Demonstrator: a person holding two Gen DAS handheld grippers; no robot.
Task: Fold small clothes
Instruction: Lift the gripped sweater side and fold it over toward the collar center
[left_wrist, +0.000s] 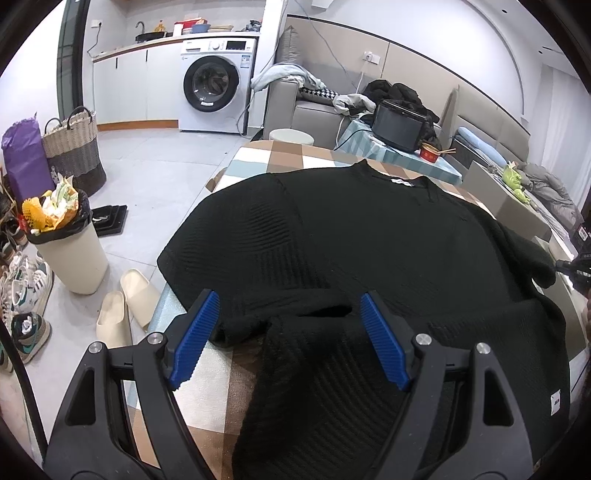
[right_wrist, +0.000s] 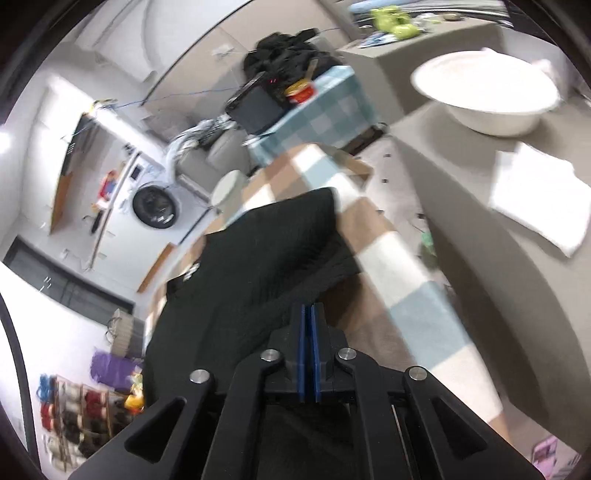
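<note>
Garment: black ribbed knit sweater (left_wrist: 369, 236) lies spread flat on the counter, neckline with white label at the far edge; one sleeve is folded across the near hem.
Support: counter covered in a checked brown, white and pale-blue cloth (left_wrist: 258, 158).
Left hand-held gripper (left_wrist: 288, 332): jaws wide apart, blue ribbed pads (left_wrist: 194, 338) straddling the folded sleeve at the near edge; nothing is clamped.
Right hand-held gripper (right_wrist: 307, 314): blue pads pressed together; the view is blurred, and the black knit edge meets the tips, so a pinch on fabric cannot be confirmed.
Surroundings: white front-loading washing machine (left_wrist: 214, 88) by the far wall; cream waste bin (left_wrist: 70, 251) and cream slippers (left_wrist: 125, 306) on the floor left of the counter.
</note>
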